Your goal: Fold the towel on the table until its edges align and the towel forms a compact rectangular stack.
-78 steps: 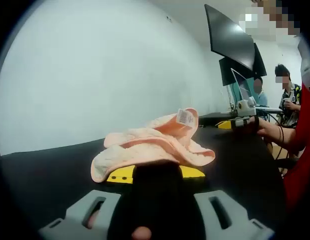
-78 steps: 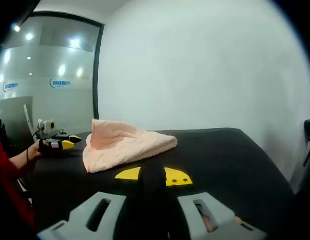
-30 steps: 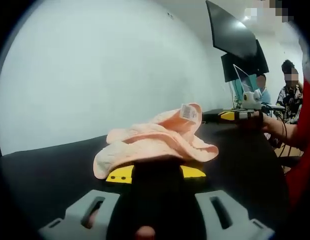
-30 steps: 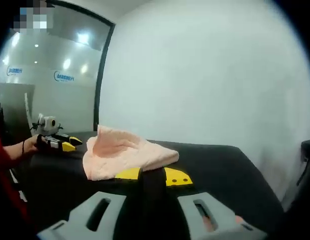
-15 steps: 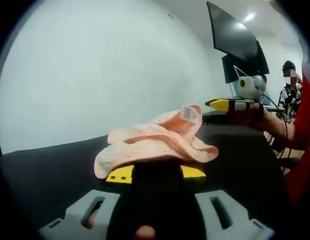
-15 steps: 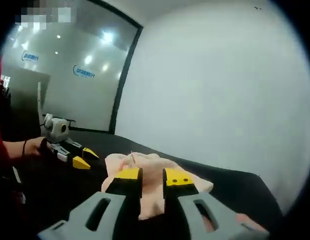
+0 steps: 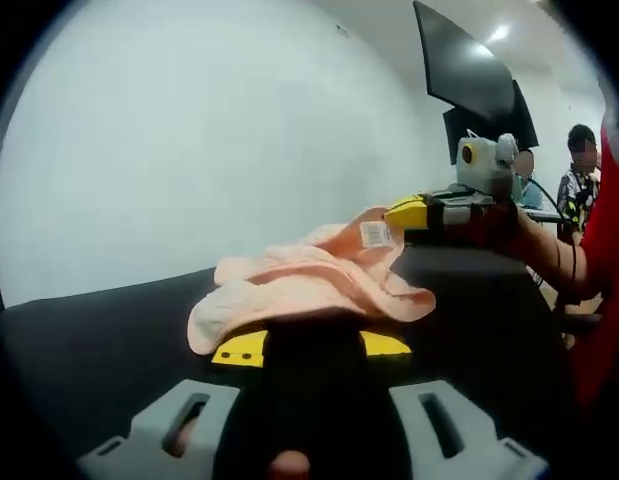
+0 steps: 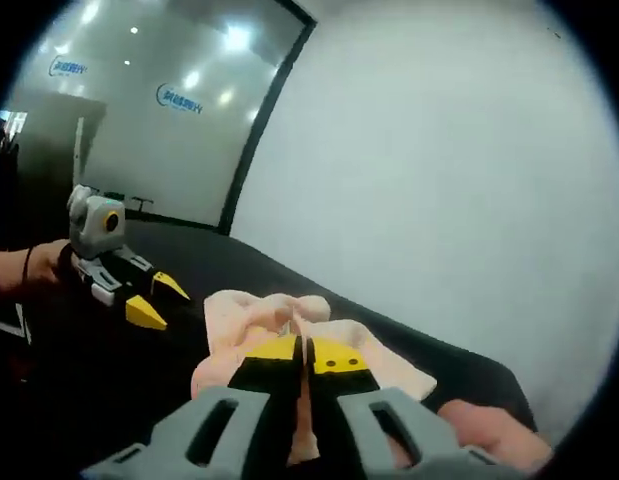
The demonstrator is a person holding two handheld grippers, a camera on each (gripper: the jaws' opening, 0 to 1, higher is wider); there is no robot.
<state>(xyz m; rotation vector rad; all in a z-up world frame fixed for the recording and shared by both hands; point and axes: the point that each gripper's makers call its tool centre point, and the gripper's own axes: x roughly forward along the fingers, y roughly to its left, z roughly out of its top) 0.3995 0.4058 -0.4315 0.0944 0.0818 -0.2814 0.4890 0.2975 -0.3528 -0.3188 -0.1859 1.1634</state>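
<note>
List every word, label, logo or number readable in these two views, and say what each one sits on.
Tag sewn on the pink towel, left gripper view: print too small to read.
Blue sign on the glass wall, right gripper view: blurred, unreadable.
A second blue sign higher on that wall: also blurred.
Nothing else carries text.

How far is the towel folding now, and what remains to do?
Nothing looks folded yet: the pink towel lies crumpled on the black table. In hand: the right gripper is shut on the towel's raised part beside its label; the left gripper rests at the near edge. All folding remains.
</note>
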